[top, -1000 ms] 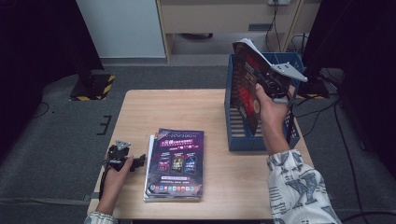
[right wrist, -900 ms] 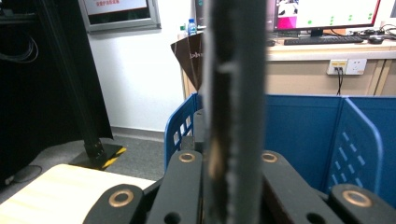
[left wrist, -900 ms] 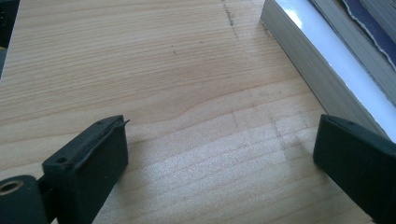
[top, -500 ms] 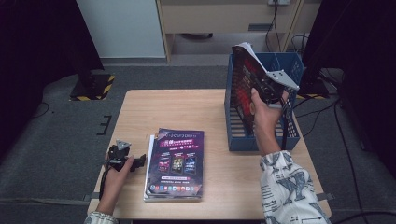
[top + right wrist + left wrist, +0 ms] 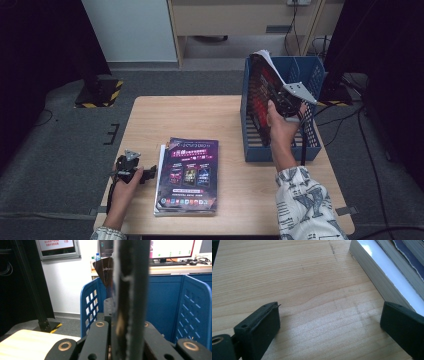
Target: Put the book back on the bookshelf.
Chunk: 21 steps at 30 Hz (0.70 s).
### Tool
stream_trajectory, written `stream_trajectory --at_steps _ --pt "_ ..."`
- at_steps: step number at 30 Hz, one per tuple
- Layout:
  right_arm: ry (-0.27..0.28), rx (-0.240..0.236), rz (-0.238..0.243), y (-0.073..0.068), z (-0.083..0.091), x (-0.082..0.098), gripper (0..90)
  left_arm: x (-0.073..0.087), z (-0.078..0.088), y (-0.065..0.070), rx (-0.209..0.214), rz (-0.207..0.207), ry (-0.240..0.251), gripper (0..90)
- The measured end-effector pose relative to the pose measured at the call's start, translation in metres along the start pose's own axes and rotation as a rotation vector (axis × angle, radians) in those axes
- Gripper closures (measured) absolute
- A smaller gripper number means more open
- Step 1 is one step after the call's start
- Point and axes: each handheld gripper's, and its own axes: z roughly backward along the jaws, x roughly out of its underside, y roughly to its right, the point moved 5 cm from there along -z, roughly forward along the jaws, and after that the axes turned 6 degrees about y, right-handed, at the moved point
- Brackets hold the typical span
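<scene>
My right gripper (image 5: 282, 100) is shut on a dark, red-printed magazine (image 5: 257, 92), held upright on edge over the left part of the blue slotted crate (image 5: 280, 150). In the right gripper view the magazine's edge (image 5: 130, 290) stands straight up between the jaws of my right gripper (image 5: 126, 327), with the crate's walls (image 5: 90, 305) around it. A stack of purple-covered magazines (image 5: 189, 170) lies on the table's front half. My left gripper (image 5: 147, 173) rests on the wood just left of that stack. Seen from its own camera, the left gripper (image 5: 332, 315) is open, nothing between the jaws, the stack's edge (image 5: 377, 272) beside its right jaw.
The wooden table (image 5: 200, 120) has bare room between the stack and the crate. The crate stands at the table's right edge. A shelf unit, cables and a black stand with striped tape are on the floor behind.
The right hand has sunk with the magazine, bringing it lower into the blue crate. The left hand and the stack have stayed put.
</scene>
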Motion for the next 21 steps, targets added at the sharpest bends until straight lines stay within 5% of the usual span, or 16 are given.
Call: stream_trajectory --at_steps 21 --pt "-0.024 -0.01 0.009 -0.006 0.002 0.027 86.1 0.0 -0.001 0.001 0.006 -0.004 0.002 2.1"
